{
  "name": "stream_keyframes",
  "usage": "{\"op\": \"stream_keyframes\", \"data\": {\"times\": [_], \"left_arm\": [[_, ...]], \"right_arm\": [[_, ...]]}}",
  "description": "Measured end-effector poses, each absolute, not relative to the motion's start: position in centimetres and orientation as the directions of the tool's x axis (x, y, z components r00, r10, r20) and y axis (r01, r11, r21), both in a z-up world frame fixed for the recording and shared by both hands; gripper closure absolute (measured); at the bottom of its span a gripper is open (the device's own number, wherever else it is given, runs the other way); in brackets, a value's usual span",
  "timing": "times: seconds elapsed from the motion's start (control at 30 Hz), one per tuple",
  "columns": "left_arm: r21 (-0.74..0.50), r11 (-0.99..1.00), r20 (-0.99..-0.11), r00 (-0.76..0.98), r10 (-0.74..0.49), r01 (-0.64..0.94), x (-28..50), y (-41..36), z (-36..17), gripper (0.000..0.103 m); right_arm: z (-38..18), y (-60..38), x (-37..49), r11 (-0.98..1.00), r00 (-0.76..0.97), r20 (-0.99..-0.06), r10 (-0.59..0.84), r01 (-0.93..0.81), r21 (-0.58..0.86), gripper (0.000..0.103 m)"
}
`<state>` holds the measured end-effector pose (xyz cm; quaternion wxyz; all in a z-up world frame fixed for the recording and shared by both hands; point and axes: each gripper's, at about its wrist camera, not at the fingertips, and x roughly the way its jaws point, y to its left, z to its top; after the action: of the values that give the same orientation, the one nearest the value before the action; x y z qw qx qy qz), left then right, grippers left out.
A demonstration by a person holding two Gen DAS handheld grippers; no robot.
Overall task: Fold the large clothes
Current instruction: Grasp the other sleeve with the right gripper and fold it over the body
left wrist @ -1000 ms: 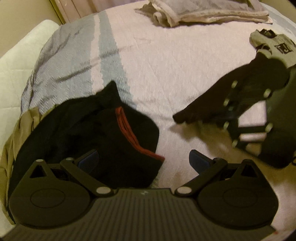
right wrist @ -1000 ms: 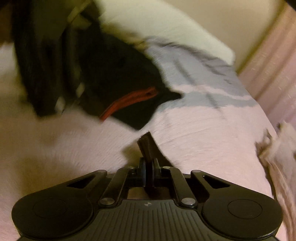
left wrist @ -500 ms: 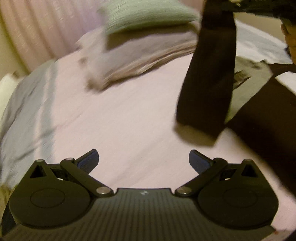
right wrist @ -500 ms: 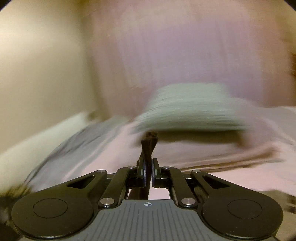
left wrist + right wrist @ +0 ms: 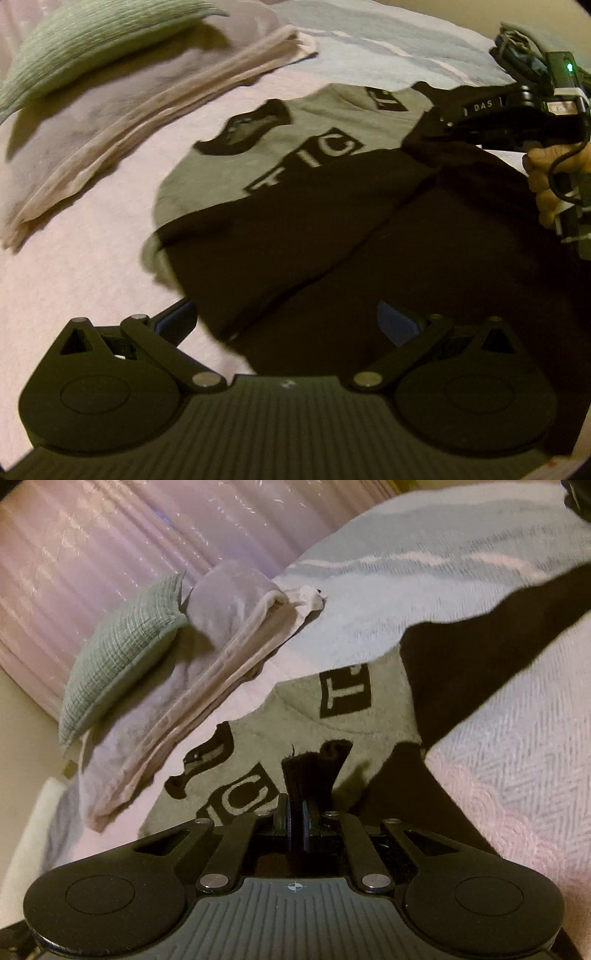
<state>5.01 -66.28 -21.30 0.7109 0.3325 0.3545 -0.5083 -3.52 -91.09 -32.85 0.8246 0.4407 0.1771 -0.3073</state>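
A large black garment (image 5: 369, 229) lies stretched over a grey sweater with black lettering (image 5: 317, 122) on the bed. My right gripper (image 5: 439, 125), held by a hand (image 5: 546, 184) at the upper right of the left wrist view, is shut on the garment's far edge. In the right wrist view a tuft of black cloth (image 5: 314, 771) sticks out of my shut right gripper (image 5: 297, 812), above the grey sweater (image 5: 258, 720), and a black sleeve (image 5: 480, 653) runs off to the right. My left gripper (image 5: 288, 321) stands open just above the garment's near edge, with nothing pinched.
A green pillow (image 5: 92, 40) rests on folded lilac and cream blankets (image 5: 110, 122) at the back left. The pink and pale blue bedspread (image 5: 74, 266) covers the bed. A pleated pink curtain (image 5: 110, 535) hangs behind it.
Both grippers have swept across the bed, away from the pile of dark clothes. The right one has carried the black garment over, and it now drapes across the grey sweater. The left stayed open.
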Motion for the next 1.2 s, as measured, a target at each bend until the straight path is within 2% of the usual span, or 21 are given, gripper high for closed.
{"op": "stream_keyframes", "data": {"times": [0.17,0.27,0.3,0.37,0.47,0.6,0.8,0.97,1.2], "left_arm": [[0.117,0.218,-0.844,0.213,-0.493,0.969,4.7,-68.7,-21.5,0.001],[0.115,0.193,-0.849,0.197,-0.491,0.975,4.7,-69.6,-21.4,0.001],[0.113,0.179,-0.85,0.189,-0.493,0.977,4.6,-70.1,-21.4,0.001],[0.11,0.151,-0.849,0.172,-0.5,0.982,4.5,-71.2,-21.4,0.001],[0.095,0.116,-0.851,0.142,-0.505,0.989,3.8,-73.4,-21.7,0.001],[0.062,0.087,-0.852,0.098,-0.515,0.994,2.4,-77.3,-22.2,0.001],[0.062,0.04,-0.839,0.074,-0.538,0.997,-1.0,-83.9,-24.1,0.001],[0.08,0.079,-0.843,0.11,-0.527,0.994,-2.5,-88.3,-25.6,0.001],[0.04,0.255,-0.869,0.159,-0.468,0.966,-1.6,-91.1,-26.9,0.001]], "right_arm": [[-31.3,-90.8,-7.5,0.413,0.764,-0.524,-0.376,0.645,0.643,0.101],[-32.8,-90.5,-9.3,0.337,0.706,-0.598,-0.379,0.707,0.621,0.099],[-33.1,-90.6,-9.7,0.312,0.688,-0.62,-0.376,0.724,0.615,0.096],[-33.1,-90.6,-10.7,0.278,0.674,-0.627,-0.391,0.736,0.617,0.082],[-32.0,-91.0,-12.5,0.283,0.677,-0.615,-0.405,0.732,0.62,0.072],[-30.5,-93.8,-16.9,0.278,0.622,-0.631,-0.463,0.778,0.563,0.069],[-30.3,-102.4,-26.6,0.126,0.44,-0.665,-0.603,0.876,0.466,0.066],[-32.1,-109.6,-32.6,0.009,0.373,-0.67,-0.642,0.878,0.479,0.066],[-34.7,-113.7,-34.4,-0.054,0.377,-0.657,-0.653,0.843,0.536,0.066]]}}
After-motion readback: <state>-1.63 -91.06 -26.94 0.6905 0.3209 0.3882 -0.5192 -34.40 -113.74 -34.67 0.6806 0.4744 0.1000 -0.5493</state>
